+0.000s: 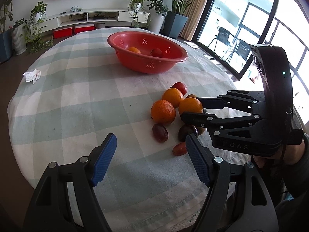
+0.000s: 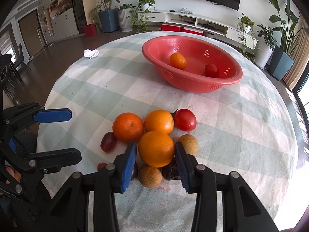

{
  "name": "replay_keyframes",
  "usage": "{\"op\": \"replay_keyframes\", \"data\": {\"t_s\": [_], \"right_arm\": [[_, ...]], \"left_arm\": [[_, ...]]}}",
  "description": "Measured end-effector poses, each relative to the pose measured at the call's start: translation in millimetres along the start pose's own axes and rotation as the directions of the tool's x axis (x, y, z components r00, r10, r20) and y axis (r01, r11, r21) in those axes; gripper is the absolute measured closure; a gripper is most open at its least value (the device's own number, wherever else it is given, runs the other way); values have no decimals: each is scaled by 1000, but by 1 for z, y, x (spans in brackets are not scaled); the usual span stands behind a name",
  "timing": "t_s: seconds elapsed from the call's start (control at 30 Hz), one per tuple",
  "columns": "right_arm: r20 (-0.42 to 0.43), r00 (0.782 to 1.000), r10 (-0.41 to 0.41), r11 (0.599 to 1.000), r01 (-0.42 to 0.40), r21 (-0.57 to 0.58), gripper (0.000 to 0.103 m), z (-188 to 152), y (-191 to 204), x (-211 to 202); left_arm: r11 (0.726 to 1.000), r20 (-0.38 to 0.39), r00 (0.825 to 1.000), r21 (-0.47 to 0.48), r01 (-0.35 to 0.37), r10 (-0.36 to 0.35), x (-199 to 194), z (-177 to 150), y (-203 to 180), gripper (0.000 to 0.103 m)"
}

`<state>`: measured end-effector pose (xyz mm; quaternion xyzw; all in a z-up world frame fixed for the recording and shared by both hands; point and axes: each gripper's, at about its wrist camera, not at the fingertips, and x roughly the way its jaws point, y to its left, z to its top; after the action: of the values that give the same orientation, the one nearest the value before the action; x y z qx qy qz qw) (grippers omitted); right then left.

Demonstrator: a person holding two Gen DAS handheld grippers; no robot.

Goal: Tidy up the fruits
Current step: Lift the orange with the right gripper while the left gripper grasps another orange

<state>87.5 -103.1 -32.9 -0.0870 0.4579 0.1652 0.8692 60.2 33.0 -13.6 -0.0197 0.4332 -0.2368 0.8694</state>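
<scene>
A loose heap of fruit lies on the checked tablecloth [image 2: 96, 85]: oranges [image 2: 128, 127], a red tomato [image 2: 185, 119], brown round fruits [image 2: 150, 176] and small dark red ones [image 2: 108, 141]. My right gripper [image 2: 156, 145] reaches down into the heap, and its blue pads [image 2: 128, 166] sit against both sides of the nearest orange [image 2: 156, 150]. The left wrist view shows the right gripper [image 1: 190, 107] closed around that orange [image 1: 190, 105]. My left gripper [image 1: 151, 138] hovers open and empty just left of the heap. A red bowl [image 2: 193, 87] further back holds an orange [image 2: 178, 60] and a tomato [image 2: 211, 70].
A crumpled white tissue [image 2: 91, 53] lies near the table's far left edge. The round table's edge [image 1: 11, 104] drops to a dark floor. Potted plants [image 2: 108, 17], a low white TV shelf [image 2: 193, 19] and glass doors [image 1: 251, 29] surround the table.
</scene>
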Motion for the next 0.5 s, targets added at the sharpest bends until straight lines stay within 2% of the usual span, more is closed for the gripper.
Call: {"op": "replay_keyframes", "data": {"t_s": [0.17, 0.3, 0.5], "right_arm": [[23, 999, 23, 1000, -24, 17, 61, -3, -6, -6], [102, 992, 70, 995, -77, 71, 61, -7, -20, -26], [185, 980, 72, 984, -100, 149, 61, -11, -48, -43]], "left_arm": [[1000, -34, 999, 21, -2, 3, 8, 5, -4, 30], [997, -74, 997, 76, -12, 17, 20, 14, -13, 30], [981, -151, 986, 189, -33, 63, 45, 37, -30, 30]]}}
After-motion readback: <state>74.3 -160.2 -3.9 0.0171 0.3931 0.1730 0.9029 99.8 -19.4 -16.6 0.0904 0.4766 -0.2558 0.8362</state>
